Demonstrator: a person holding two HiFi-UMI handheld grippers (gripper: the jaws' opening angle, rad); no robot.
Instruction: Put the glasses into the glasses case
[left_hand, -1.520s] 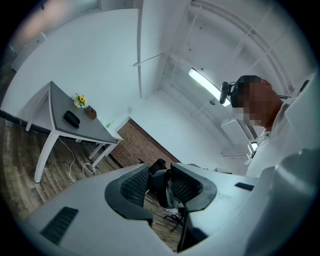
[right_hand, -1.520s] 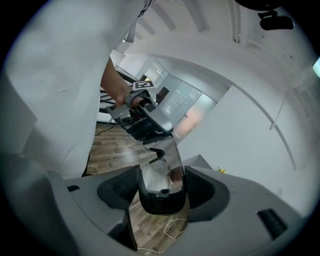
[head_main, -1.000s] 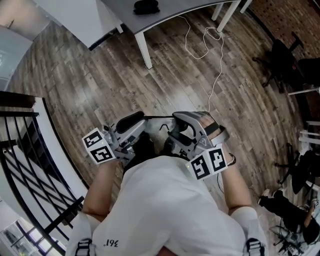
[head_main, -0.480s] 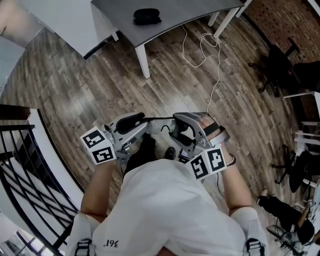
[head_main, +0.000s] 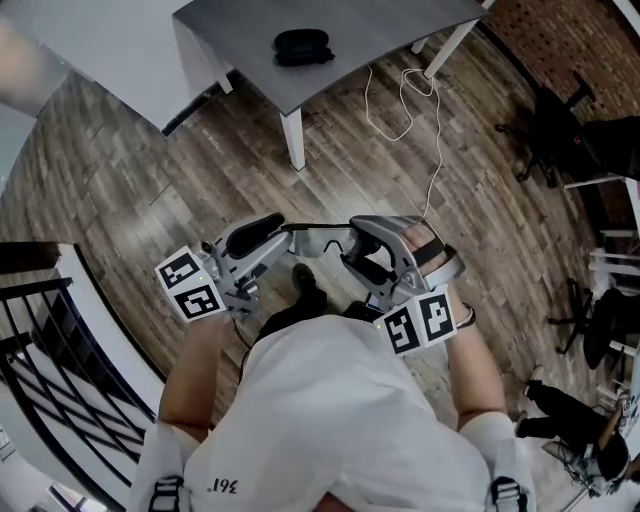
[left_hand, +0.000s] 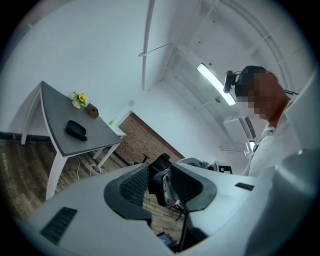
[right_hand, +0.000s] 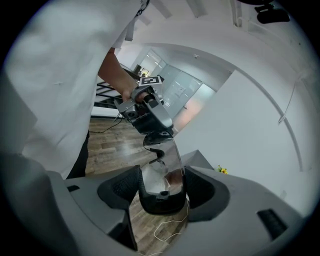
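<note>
Left gripper (head_main: 272, 226) and right gripper (head_main: 357, 240) are each clamped on one end of the black-framed clear glasses (head_main: 318, 230), which span left-right mid frame. The black oval glasses case (head_main: 302, 46) sits well away at the top on the grey table (head_main: 390, 28), about even for both

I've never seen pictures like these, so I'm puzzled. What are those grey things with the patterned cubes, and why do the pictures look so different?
Those are two hand tools a person holds: the left gripper and the right gripper. One camera sits on the person's head and looks down. Another rides on each tool and looks along its jaws. Both pairs of jaws pinch the same glasses, from opposite sides. The black glasses case lies on the grey table ahead.
</note>
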